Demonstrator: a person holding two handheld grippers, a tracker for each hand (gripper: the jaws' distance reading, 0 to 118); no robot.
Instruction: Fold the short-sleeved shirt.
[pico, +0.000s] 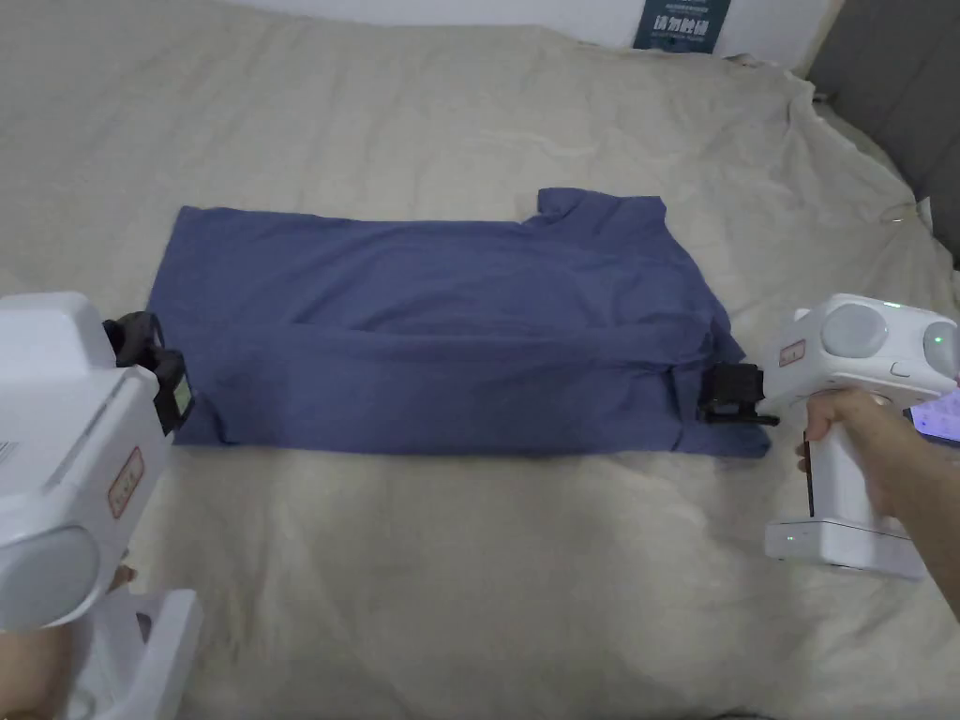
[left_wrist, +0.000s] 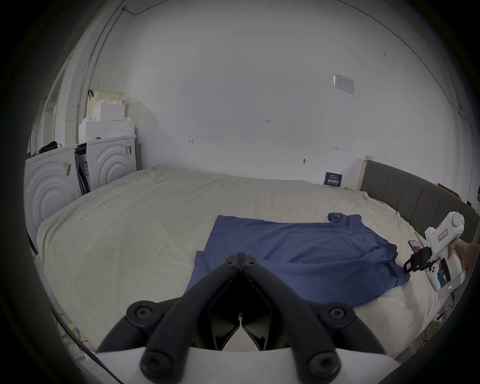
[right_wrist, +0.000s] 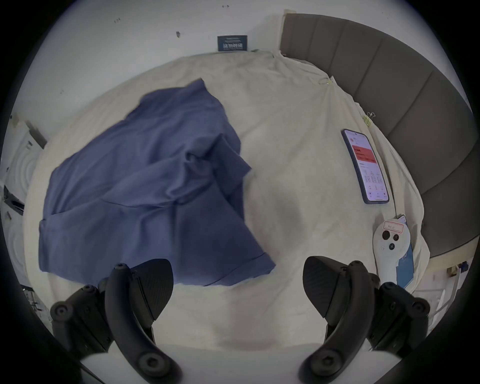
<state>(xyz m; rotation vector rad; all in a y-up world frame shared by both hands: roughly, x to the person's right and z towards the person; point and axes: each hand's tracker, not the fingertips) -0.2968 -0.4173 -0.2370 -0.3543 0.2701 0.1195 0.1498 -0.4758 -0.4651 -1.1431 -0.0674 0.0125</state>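
Shirt: the blue short-sleeved shirt (pico: 450, 328) lies on the bed (pico: 487, 581), partly folded lengthwise, its near long side laid over toward the middle.
Long axis: it runs from the left hand-held gripper (pico: 178, 389) to the right hand-held gripper (pico: 727, 403); the hem end is by the left one, the collar and sleeve end by the right one.
Left hand-held gripper: in its own view the jaws are pressed together at the tips (left_wrist: 241, 259) over the hem corner; whether cloth is pinched between them cannot be told.
Right hand-held gripper: jaws spread wide (right_wrist: 237, 291) and empty, just off the sleeve (right_wrist: 233, 265) at the near corner of the shirt; a hand (pico: 848, 436) holds its grip.
Open room: a wide stretch of bare sheet lies on the person's side of both grippers, and more beyond the shirt's far edge up to the wall (left_wrist: 259, 91).
Edges: the grey headboard (right_wrist: 389, 91) bounds the bed outward of the right gripper; white appliances (left_wrist: 52, 181) stand past the bed's end outward of the left gripper.
Right gripper view adds: a lit phone (right_wrist: 366, 166) and a white controller (right_wrist: 389, 249) on the sheet between the right gripper and the headboard.
Left gripper view adds: the whole right gripper (left_wrist: 415, 262), well apart across the shirt.
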